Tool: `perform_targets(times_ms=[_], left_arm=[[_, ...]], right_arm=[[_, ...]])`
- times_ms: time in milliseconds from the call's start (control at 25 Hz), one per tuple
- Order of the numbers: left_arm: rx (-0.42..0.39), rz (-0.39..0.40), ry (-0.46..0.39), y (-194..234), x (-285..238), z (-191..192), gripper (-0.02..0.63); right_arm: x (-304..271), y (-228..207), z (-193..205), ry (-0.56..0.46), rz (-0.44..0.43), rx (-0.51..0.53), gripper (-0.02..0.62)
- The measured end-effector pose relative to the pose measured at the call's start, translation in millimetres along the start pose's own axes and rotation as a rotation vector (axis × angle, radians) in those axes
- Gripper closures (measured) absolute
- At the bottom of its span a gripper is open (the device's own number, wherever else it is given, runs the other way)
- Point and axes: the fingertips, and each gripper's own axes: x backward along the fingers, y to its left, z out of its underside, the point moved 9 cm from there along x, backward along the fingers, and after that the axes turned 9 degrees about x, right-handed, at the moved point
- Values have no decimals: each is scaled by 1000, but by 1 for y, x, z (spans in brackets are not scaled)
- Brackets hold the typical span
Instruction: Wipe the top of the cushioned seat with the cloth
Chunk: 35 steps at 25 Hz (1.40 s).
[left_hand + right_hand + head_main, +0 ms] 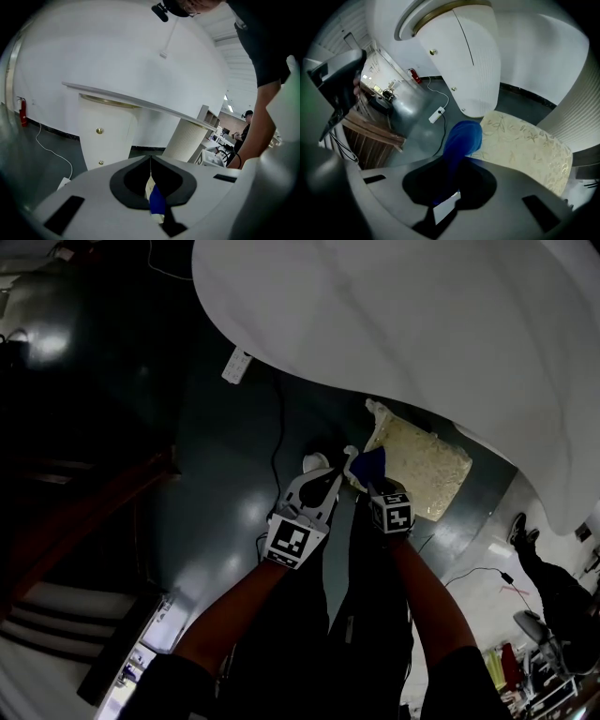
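The cushioned seat (431, 470) is cream with a leaf pattern and sits low on the dark floor, partly under a white tabletop. It fills the right of the right gripper view as the seat (525, 145). A blue cloth (372, 465) hangs bunched over the seat's near left corner, held between both grippers. My left gripper (345, 463) is shut on one end of it; in the left gripper view a blue and cream scrap of cloth (157, 204) is pinched at the jaw line. My right gripper (371, 486) is shut on the cloth (461, 138), above the seat's edge.
A large white tabletop (422, 324) overhangs the seat from above. A power strip (236, 367) and black cable (277, 442) lie on the floor. Wooden furniture (94, 512) stands at left. A white pedestal cabinet (464, 61) stands behind the seat. A person's legs (553, 587) are at right.
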Motion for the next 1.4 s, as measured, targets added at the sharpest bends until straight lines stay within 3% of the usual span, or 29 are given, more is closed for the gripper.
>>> perform_targets(times_ms=[160,320,800,1080,1400], left_arm=[[-12,-3,7,9,0,3,589],[20,-29,20,15,1,17,589],[8,-15,84,-20,-18,55,589],[-19,-1,98,-40,-29,59,589],[-41,25,137,-59,-34,66,589]], right_arm=[[-29,-9,17,50,-9,-34,523],[-46,-17,16,82,-2,58,523],[-51,-33,32,58,-20,-98,522],[-60,-46,60,16,-8,-104,522],[-34,-56,68,35,14,-99,522]])
